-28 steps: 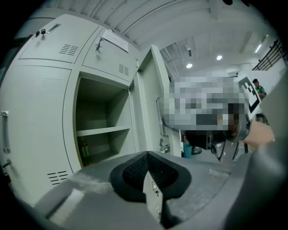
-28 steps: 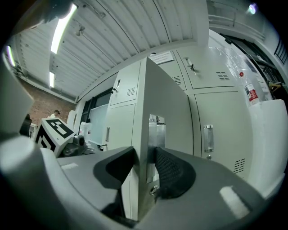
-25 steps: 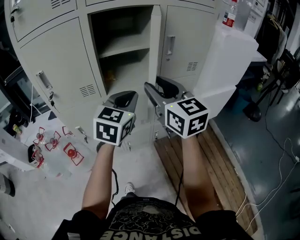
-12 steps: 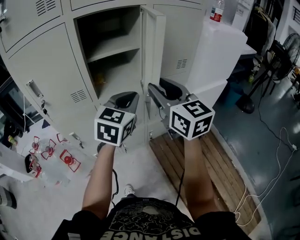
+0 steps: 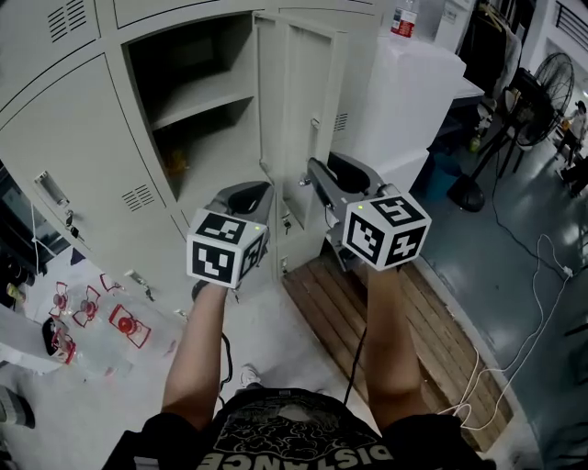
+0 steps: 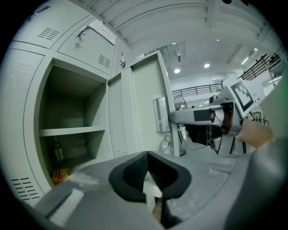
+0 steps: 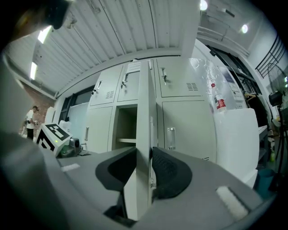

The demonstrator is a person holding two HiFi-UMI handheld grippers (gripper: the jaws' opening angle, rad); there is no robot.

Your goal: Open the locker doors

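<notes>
The grey locker's middle compartment (image 5: 197, 119) stands open, with a shelf inside. Its door (image 5: 299, 119) is swung out, edge toward me. My right gripper (image 5: 314, 176) reaches to that door's free edge. In the right gripper view the door edge (image 7: 143, 112) runs between the jaws of the right gripper (image 7: 145, 170). The jaws are closing and both pads lie against the door's faces. My left gripper (image 5: 246, 195) hovers left of the door, in front of the open compartment. In the left gripper view the left gripper (image 6: 147, 170) has its pads together with nothing between them.
A closed locker door with a handle (image 5: 50, 188) is at the left. A white cabinet (image 5: 409, 92) with a bottle (image 5: 401, 18) on top stands right of the lockers. A wooden pallet (image 5: 367, 321) lies below. Red items (image 5: 124, 323) and cables (image 5: 542, 303) lie on the floor.
The locker door has swung further out with my right gripper on its edge. The left gripper has stayed in about the same place.
</notes>
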